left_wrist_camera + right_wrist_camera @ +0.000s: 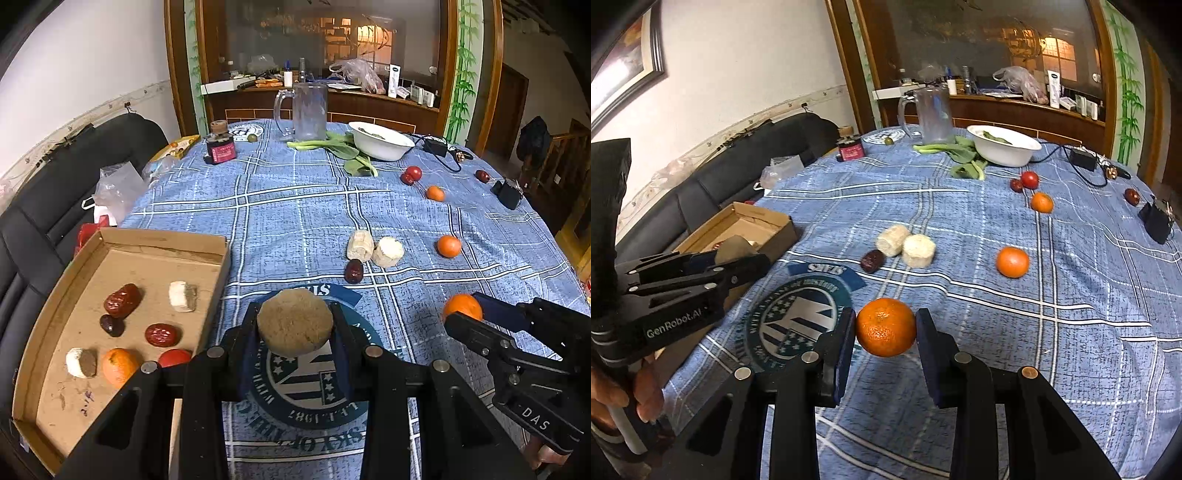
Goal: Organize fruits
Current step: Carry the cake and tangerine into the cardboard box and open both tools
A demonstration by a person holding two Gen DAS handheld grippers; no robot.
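Note:
My left gripper (295, 325) is shut on a round beige corn piece (294, 321), held above the blue tablecloth just right of the cardboard tray (218, 273). The tray holds red dates, corn pieces, an orange (119, 366) and a tomato (174, 357). My right gripper (885, 326) is shut on an orange (885, 326) above the cloth; it shows in the left wrist view (462, 307) too. On the table lie two corn pieces (907, 244), a date (872, 260), two oranges (1012, 262), (1041, 202), a tomato (1030, 179) and another date (1132, 195).
At the table's far side stand a glass mug (306, 110), a white bowl (380, 140), green vegetables (347, 151), a dark jar (221, 144) and black chargers with cables (508, 192). A black sofa (44, 206) with plastic bags lies left of the table.

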